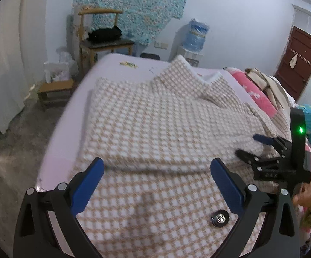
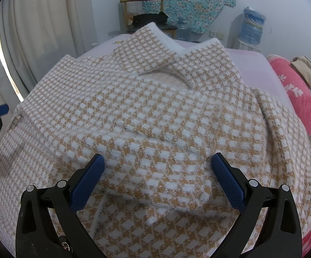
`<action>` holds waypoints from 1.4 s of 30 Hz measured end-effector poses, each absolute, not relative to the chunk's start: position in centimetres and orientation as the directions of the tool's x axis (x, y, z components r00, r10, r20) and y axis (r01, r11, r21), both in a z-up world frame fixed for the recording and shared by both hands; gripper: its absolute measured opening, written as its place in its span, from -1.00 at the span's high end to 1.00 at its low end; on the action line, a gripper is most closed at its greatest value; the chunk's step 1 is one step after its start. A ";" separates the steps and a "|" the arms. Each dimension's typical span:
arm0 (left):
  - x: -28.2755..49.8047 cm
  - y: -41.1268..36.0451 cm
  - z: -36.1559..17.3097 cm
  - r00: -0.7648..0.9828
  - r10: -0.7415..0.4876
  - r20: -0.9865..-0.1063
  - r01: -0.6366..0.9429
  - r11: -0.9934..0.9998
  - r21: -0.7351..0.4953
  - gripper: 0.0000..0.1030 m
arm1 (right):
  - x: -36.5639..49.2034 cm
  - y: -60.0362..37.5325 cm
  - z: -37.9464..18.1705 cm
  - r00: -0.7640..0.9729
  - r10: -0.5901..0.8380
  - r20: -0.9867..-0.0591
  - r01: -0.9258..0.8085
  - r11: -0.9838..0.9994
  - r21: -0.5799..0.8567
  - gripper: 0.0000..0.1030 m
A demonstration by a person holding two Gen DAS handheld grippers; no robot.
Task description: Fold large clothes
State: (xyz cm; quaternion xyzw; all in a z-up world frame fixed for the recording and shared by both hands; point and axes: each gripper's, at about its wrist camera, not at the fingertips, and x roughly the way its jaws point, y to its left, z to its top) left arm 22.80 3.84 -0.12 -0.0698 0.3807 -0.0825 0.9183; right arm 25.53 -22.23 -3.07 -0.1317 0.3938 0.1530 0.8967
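A large tan-and-white checked knit cardigan (image 1: 155,124) lies on the pale pink bed (image 1: 116,64), collar at the far end, with a metal button (image 1: 220,217) near me. My left gripper (image 1: 156,167) is open and empty just above a folded edge of it. My right gripper (image 2: 158,161) is open and empty over a folded sleeve of the cardigan (image 2: 155,111). The right gripper also shows in the left wrist view (image 1: 250,145) at the right, open over the cardigan. A blue fingertip of the left gripper shows at the left edge of the right wrist view.
A pink towel (image 1: 256,92) and beige clothes (image 1: 267,81) lie on the bed's right side. A wooden chair (image 1: 104,36), a low stool (image 1: 55,89), a water dispenser (image 1: 195,36) and a dark red door (image 1: 297,62) stand beyond the bed. Curtains (image 2: 41,32) hang at left.
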 end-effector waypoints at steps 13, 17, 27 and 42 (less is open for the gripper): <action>27.8 3.1 -1.9 0.669 -0.164 -0.725 0.056 0.984 -0.170 -0.81 | 25.7 -21.9 -3.1 0.640 0.162 -0.751 -0.354 0.930 -0.101 -0.85; 29.2 1.9 -2.7 0.664 -0.147 -0.733 0.065 0.988 -0.140 -0.78 | 25.9 -22.2 -2.6 0.615 0.154 -0.773 -0.339 0.937 -0.083 -0.85; 30.5 0.5 -5.0 0.633 -0.091 -0.769 0.086 0.995 -0.048 -0.77 | 21.3 -27.8 3.3 0.737 0.034 -0.675 -0.164 0.978 -0.130 -0.85; 30.7 0.3 -5.1 0.624 -0.074 -0.778 0.078 0.996 -0.032 -0.78 | 19.6 -54.3 10.4 0.659 -0.263 -0.705 0.348 0.937 -0.025 -0.85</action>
